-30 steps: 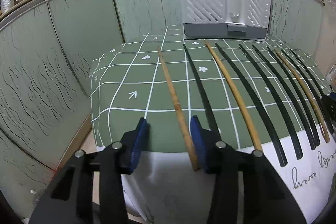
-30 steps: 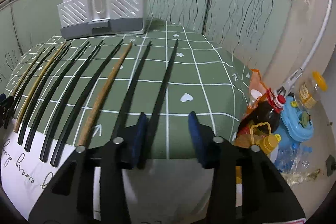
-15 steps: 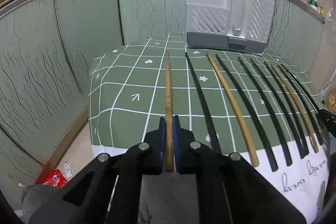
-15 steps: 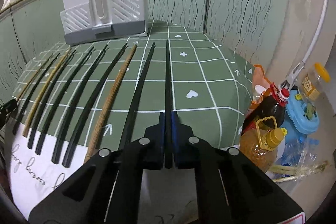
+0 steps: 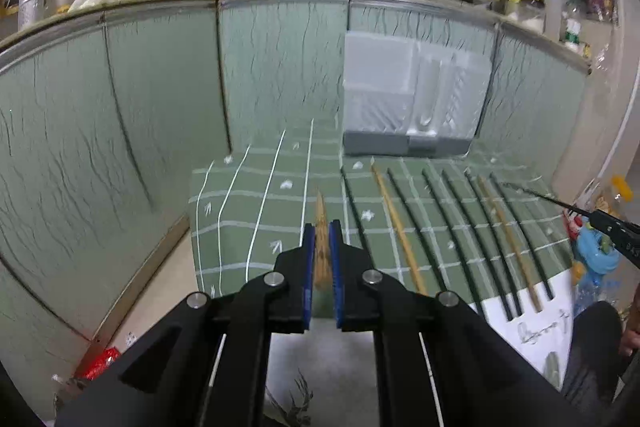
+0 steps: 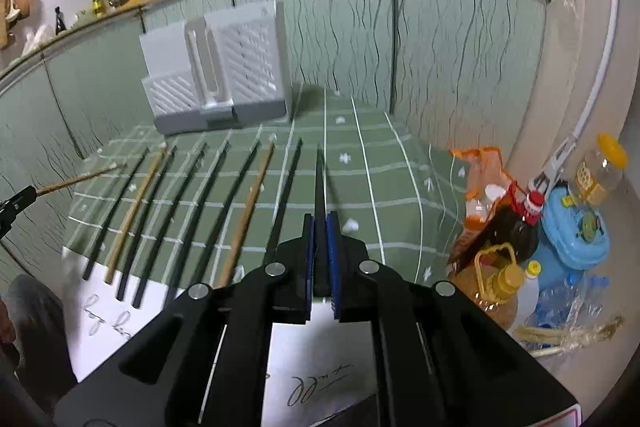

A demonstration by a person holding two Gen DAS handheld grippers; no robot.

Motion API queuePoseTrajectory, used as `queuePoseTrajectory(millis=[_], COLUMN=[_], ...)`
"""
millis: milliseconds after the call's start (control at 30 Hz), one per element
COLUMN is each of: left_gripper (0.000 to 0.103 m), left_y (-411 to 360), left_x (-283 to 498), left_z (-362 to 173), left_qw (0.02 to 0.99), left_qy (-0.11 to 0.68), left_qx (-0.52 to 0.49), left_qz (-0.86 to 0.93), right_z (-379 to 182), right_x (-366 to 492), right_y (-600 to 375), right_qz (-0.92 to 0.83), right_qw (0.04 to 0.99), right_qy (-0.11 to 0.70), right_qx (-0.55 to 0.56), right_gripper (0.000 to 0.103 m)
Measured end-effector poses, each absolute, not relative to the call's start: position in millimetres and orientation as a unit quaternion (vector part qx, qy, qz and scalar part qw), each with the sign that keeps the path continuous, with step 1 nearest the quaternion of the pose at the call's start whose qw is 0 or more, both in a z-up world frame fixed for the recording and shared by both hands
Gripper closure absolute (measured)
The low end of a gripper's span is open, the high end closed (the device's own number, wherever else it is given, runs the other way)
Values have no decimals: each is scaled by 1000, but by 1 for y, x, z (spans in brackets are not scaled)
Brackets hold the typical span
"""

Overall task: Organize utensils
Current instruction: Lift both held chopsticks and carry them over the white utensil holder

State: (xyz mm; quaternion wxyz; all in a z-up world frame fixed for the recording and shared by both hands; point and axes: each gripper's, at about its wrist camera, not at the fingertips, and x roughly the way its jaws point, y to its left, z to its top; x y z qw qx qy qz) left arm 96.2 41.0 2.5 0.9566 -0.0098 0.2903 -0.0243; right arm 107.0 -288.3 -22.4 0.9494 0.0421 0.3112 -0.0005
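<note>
Chopsticks (image 6: 192, 211) lie in a row on the green checked tablecloth (image 6: 384, 187), thick ends at its near edge over white paper (image 6: 120, 323). Left gripper (image 5: 322, 263) is clamped on a wooden chopstick (image 5: 320, 215) raised above the cloth's left part (tip forward). Right gripper (image 6: 320, 259) pinches a black chopstick (image 6: 319, 179) over the right part. A grey utensil holder (image 6: 218, 83) stands at the far edge.

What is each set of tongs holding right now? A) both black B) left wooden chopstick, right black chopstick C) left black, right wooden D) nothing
B: the left tongs are shut on a wooden chopstick, the right tongs on a black chopstick.
</note>
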Motion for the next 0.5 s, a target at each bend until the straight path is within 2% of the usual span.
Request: queuePoseTrajectory(millis=[500], left_gripper=[96], left_y=[44], left_x=[113], left_z=[59], left_qw=[961], left_qy=[269], left_qx=[10], left_qz=[-62], right_z=[42], right_x=[126], right_y=[-292], right_qz=[41], right_qw=[958], right_qy=[282], right_qx=[32], right_gripper=[97])
